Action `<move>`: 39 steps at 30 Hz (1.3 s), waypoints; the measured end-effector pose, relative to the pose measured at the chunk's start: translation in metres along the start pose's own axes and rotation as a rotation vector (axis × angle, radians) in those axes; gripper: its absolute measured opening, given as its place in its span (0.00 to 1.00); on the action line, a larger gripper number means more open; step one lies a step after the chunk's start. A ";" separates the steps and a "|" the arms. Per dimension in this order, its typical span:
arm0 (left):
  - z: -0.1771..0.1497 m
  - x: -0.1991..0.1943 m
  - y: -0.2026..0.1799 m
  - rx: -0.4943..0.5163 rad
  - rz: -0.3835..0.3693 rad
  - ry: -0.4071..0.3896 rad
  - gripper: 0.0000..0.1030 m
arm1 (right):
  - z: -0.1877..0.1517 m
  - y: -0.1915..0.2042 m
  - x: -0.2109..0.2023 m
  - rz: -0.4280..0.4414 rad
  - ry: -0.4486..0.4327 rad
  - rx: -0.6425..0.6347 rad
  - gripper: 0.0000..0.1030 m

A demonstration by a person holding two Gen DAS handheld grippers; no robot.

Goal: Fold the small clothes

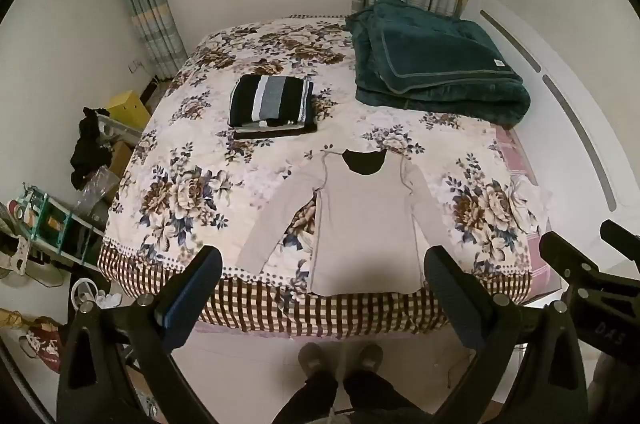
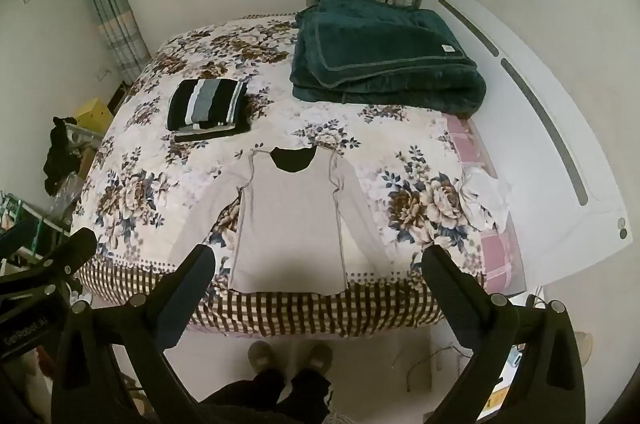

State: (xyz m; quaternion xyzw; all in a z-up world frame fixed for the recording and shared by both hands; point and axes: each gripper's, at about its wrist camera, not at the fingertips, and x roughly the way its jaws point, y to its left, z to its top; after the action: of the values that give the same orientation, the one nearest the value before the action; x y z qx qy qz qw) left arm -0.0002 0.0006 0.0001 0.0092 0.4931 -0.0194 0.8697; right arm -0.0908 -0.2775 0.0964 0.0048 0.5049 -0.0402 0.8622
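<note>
A beige long-sleeved shirt (image 1: pixel 362 224) lies flat on the floral bedspread (image 1: pixel 188 184), neck toward the far side, hem at the near bed edge, both sleeves spread out. It also shows in the right wrist view (image 2: pixel 290 220). My left gripper (image 1: pixel 324 264) is open and empty, held high above the near edge of the bed. My right gripper (image 2: pixel 320 264) is open and empty at the same height; it also shows at the right edge of the left wrist view (image 1: pixel 592 264). A stack of folded striped clothes (image 1: pixel 272 104) lies farther back on the bed (image 2: pixel 208 108).
A folded dark green blanket (image 1: pixel 436 64) lies at the far right of the bed. A white crumpled cloth (image 2: pixel 486 196) sits by the headboard (image 2: pixel 560 144). Shelves and clutter (image 1: pixel 60 224) stand left of the bed. The person's feet (image 1: pixel 340 360) stand on the floor.
</note>
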 end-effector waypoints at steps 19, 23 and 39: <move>0.004 -0.006 0.003 -0.003 0.004 -0.012 1.00 | 0.002 0.013 -0.011 -0.021 -0.018 -0.018 1.00; 0.003 -0.005 0.003 -0.007 0.001 -0.013 1.00 | 0.002 0.013 -0.012 -0.022 -0.018 -0.019 1.00; 0.002 -0.009 0.005 -0.011 -0.001 -0.018 1.00 | 0.000 0.013 -0.015 -0.023 -0.022 -0.024 1.00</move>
State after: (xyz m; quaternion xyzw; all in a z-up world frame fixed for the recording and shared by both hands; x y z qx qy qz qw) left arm -0.0023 0.0060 0.0086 0.0038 0.4854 -0.0173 0.8741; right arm -0.0969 -0.2641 0.1088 -0.0117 0.4959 -0.0440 0.8672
